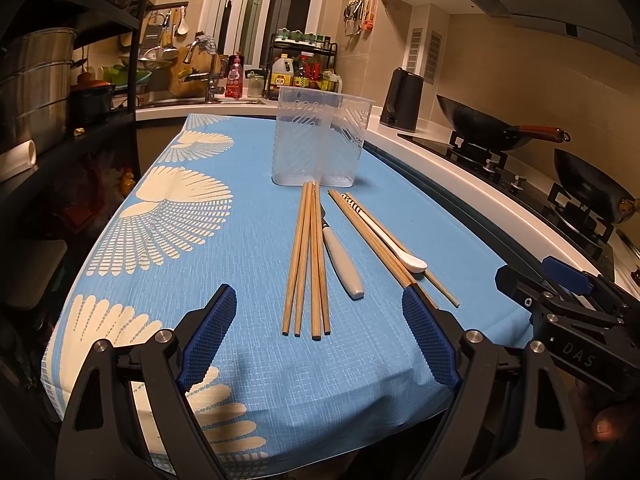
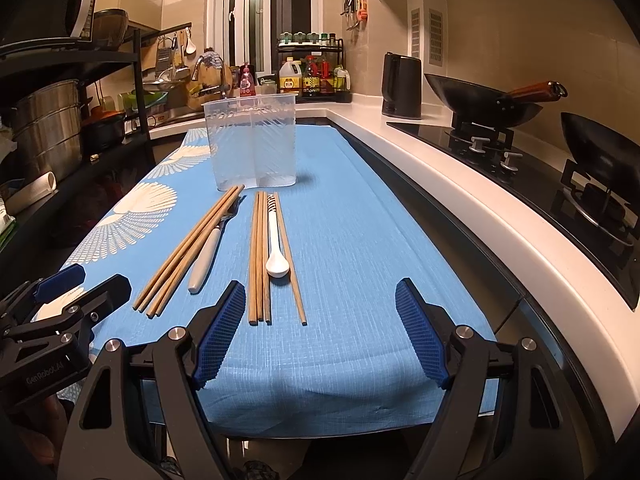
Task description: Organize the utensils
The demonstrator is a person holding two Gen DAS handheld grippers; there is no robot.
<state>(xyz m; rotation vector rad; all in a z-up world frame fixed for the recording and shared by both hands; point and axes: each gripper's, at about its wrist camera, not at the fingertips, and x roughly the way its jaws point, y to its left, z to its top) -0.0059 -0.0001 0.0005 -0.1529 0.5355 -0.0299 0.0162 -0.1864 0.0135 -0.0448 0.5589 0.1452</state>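
A clear plastic utensil holder [image 1: 320, 140] [image 2: 252, 144] with two compartments stands upright on the blue cloth [image 1: 240, 220] [image 2: 352, 220]. In front of it lie several wooden chopsticks [image 1: 306, 260] [image 2: 188, 252], a grey-handled fork [image 1: 344, 264] [image 2: 204, 264], more chopsticks [image 1: 376, 240] [image 2: 258, 260] and a white spoon [image 1: 400, 248] [image 2: 274, 248]. My left gripper [image 1: 319, 294] [image 2: 86, 286] hovers open just short of the near ends of the left chopsticks, holding nothing. My right gripper [image 2: 321, 286] [image 1: 536, 276] is open and holds nothing; one pad sits by the ends of the right chopsticks.
A white counter edge [image 2: 460, 184] runs along the right of the table, with a gas hob, two black woks [image 2: 480, 100] and a dark kettle [image 2: 402, 86]. A dark shelf with steel pots [image 1: 36, 88] stands on the left. The sink and a bottle rack are behind.
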